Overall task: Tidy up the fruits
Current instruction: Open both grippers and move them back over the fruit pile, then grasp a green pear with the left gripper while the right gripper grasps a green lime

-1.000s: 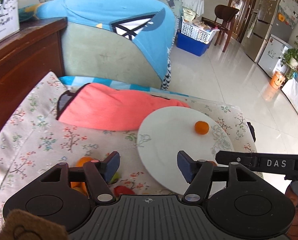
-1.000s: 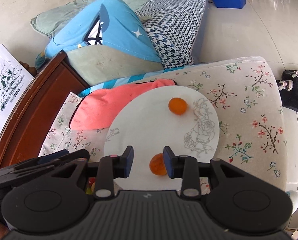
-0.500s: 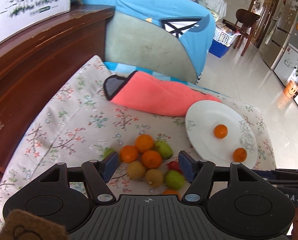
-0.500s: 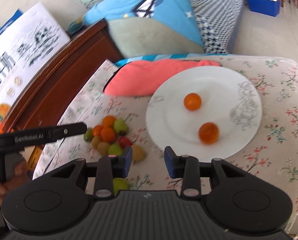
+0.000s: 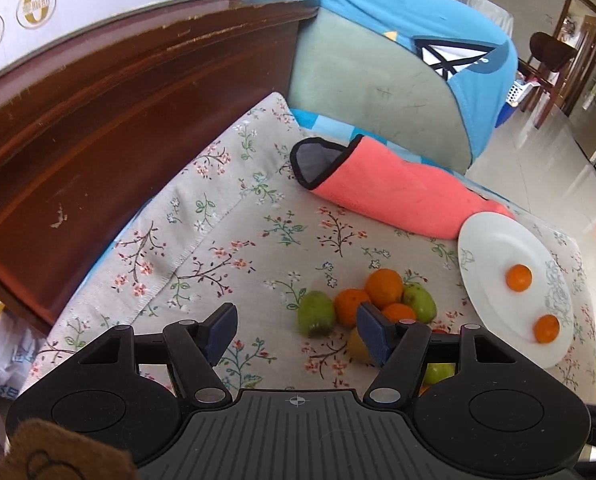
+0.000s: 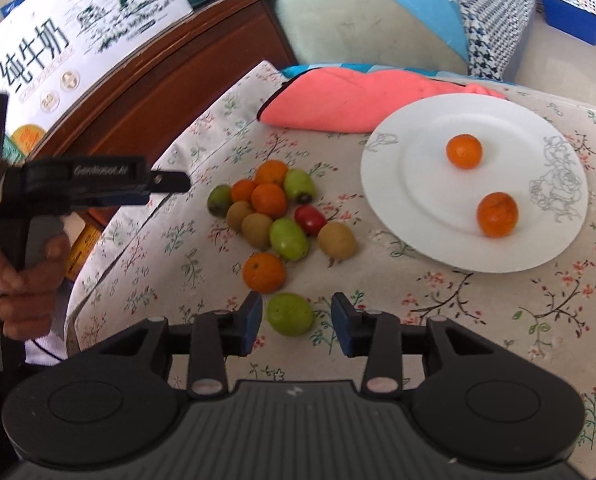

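Note:
A pile of fruit (image 6: 274, 208) lies on the flowered cloth: oranges, green fruits, brown kiwis and one red fruit (image 6: 309, 218). A white plate (image 6: 426, 216) to the right holds two oranges (image 6: 463, 151) (image 6: 497, 214). My right gripper (image 6: 297, 322) is open, its pads either side of a lone green fruit (image 6: 289, 313), above it and not touching. My left gripper (image 5: 296, 334) is open and empty, just left of the pile (image 5: 378, 300); it also shows in the right wrist view (image 6: 170, 183). The plate (image 5: 494, 248) is at the right in the left wrist view.
A pink cloth (image 6: 350, 98) lies behind the plate and pile. A dark wooden headboard (image 5: 98, 128) bearing a milk carton box (image 6: 78, 40) runs along the left. Blue and green cushions (image 5: 398, 60) stand at the back. The floor (image 5: 570, 168) drops off to the right.
Both grippers have swung left from the plate toward the fruit pile. The right gripper has come down over the lone green fruit. A second orange now lies on the plate.

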### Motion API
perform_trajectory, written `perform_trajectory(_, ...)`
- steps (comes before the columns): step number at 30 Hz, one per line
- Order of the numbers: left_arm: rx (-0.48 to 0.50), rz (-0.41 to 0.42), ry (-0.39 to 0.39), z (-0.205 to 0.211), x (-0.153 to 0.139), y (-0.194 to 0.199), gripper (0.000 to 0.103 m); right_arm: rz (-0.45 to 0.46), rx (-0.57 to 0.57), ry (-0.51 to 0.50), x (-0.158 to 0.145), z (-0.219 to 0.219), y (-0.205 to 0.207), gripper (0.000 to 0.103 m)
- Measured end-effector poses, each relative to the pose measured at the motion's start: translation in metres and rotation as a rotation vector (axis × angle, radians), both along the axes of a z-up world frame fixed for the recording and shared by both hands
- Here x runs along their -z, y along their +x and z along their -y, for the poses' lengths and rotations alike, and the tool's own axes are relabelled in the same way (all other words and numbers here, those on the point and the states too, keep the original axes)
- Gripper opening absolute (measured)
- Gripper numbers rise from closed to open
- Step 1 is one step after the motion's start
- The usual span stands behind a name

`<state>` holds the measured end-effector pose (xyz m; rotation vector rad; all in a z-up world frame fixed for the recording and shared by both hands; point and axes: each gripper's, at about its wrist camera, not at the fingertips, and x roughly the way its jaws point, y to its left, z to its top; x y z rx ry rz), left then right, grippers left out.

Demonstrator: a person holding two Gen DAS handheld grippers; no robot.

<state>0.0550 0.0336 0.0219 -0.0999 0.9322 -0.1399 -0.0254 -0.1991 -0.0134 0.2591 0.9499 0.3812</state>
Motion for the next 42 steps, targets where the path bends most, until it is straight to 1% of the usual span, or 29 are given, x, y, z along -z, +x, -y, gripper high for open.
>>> perform_trajectory(2, -0.018, -0.010, -0.008, 0.001, 0.005, 0.006, 0.066, 0.010, -0.010, -0.028, 0.000, -0.004, 0.000, 0.040)
perform_trajectory(4, -0.025, -0.019, -0.004, 0.002, 0.009, 0.012, 0.065, 0.005, -0.014, -0.032, 0.002, -0.006, 0.002, 0.040)
perform_trajectory(10, 0.027, -0.044, 0.071, 0.007, 0.019, 0.013, 0.063, -0.007, -0.018, -0.041, 0.006, -0.008, 0.004, 0.040)
perform_trajectory(16, 0.090, 0.000, 0.111, 0.012, 0.024, 0.012, 0.062, -0.001, -0.049, -0.073, 0.010, -0.017, 0.003, 0.040)
perform_trajectory(19, 0.135, 0.009, 0.122, 0.018, 0.029, 0.013, 0.062, 0.003, -0.049, -0.083, 0.011, -0.020, 0.003, 0.040)
perform_trajectory(21, 0.148, 0.022, 0.139, 0.020, 0.033, 0.014, 0.063, 0.003, -0.049, -0.089, 0.012, -0.021, 0.004, 0.040)
perform_trajectory(23, 0.153, 0.041, 0.127, 0.020, 0.034, 0.015, 0.064, 0.004, -0.053, -0.096, 0.013, -0.022, 0.004, 0.040)
perform_trajectory(26, 0.159, 0.040, 0.093, 0.019, 0.033, 0.017, 0.061, 0.001, -0.054, -0.104, 0.015, -0.023, 0.005, 0.040)
perform_trajectory(28, 0.179, 0.044, 0.092, 0.021, 0.034, 0.015, 0.057, 0.000, -0.055, -0.107, 0.017, -0.025, 0.006, 0.040)
perform_trajectory(30, 0.198, 0.047, 0.098, 0.022, 0.034, 0.013, 0.051, 0.003, -0.059, -0.112, 0.018, -0.027, 0.007, 0.036)
perform_trajectory(31, 0.204, 0.045, 0.101, 0.022, 0.034, 0.012, 0.050, 0.004, -0.063, -0.114, 0.018, -0.027, 0.007, 0.035)
perform_trajectory(35, 0.189, 0.032, 0.102, 0.012, 0.035, 0.013, 0.051, 0.009, -0.068, -0.127, 0.018, -0.029, 0.006, 0.031)
perform_trajectory(38, 0.184, 0.028, 0.081, 0.009, 0.036, 0.014, 0.051, 0.003, -0.063, -0.126, 0.019, -0.029, 0.007, 0.031)
perform_trajectory(40, 0.217, 0.026, 0.101, 0.015, 0.038, 0.011, 0.049, 0.002, -0.061, -0.128, 0.019, -0.030, 0.007, 0.031)
perform_trajectory(42, 0.252, 0.020, 0.105, 0.018, 0.038, 0.009, 0.049, 0.003, -0.061, -0.128, 0.019, -0.030, 0.008, 0.031)
